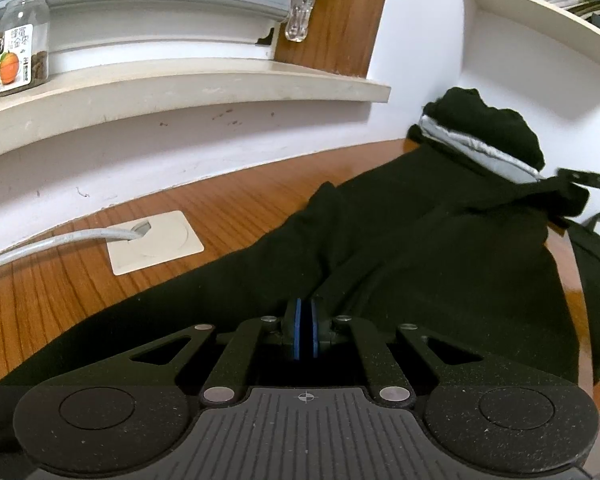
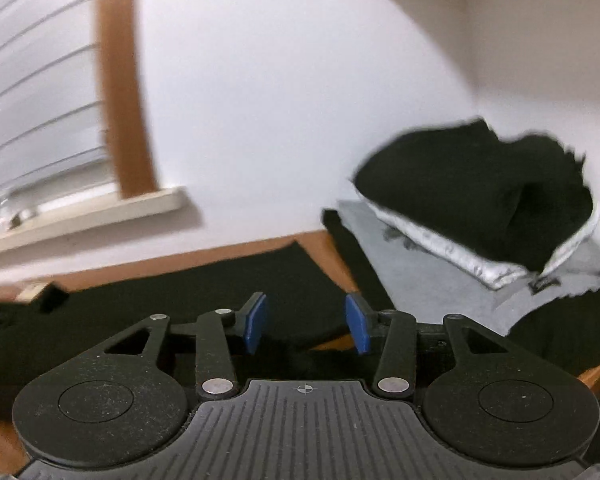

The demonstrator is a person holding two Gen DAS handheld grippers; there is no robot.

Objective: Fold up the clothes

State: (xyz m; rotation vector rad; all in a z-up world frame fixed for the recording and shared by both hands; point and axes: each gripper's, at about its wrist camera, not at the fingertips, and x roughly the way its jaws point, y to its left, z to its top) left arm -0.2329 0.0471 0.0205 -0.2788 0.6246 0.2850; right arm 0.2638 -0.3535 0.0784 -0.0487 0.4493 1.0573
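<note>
Mid-fold, I'd judge. Black garment [image 1: 400, 240] lies spread on wooden desk [image 1: 80, 280], running from 6 o'clock out to 2 in left wrist view. Left gripper [image 1: 306, 322] pinched shut on its near fold. Right gripper [image 2: 306, 322] part-open w/ nothing btwn pads, above the cloth. Folded stack [image 2: 480, 196] at 2 o'clock. Next: right needs a fresh edge to grab.

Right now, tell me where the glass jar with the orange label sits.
In the left wrist view, the glass jar stands upright at the far left on the window sill, above the grey cable and the wooden table.
</note>
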